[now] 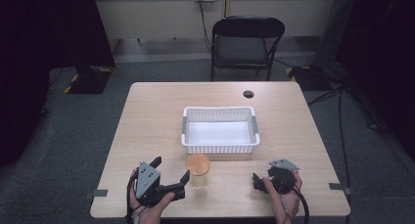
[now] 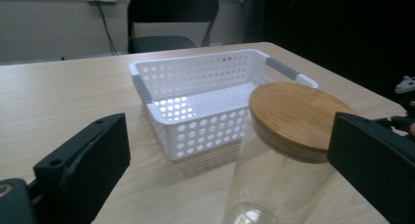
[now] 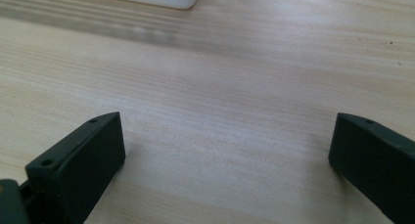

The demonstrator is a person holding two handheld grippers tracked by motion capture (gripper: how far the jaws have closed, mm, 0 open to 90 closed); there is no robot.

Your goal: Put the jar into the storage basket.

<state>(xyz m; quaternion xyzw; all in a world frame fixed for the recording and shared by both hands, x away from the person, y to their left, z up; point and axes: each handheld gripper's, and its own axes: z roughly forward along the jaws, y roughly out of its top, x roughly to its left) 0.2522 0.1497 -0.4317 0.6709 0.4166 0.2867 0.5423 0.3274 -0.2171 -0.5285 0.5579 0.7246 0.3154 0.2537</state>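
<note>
wide-open left gripper (image 1: 170,169) flanks glass jar (image 2: 281,180) untouched; right gripper (image 3: 227,150) gapes over table (image 3: 235,77).

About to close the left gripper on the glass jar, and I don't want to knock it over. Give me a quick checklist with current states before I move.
1. Left gripper open wide enough for the jar: ok.
2. Glass jar upright on the table, wooden lid seated on top: ok.
3. Jar centred between the jaws: not ok; in the left gripper view it sits close to the jaw at that view's right.
4. Jaws touching the glass yet: cannot tell.
5. Right gripper open and away from the jar: ok.
6. White basket empty, standing behind the jar: ok.
</note>
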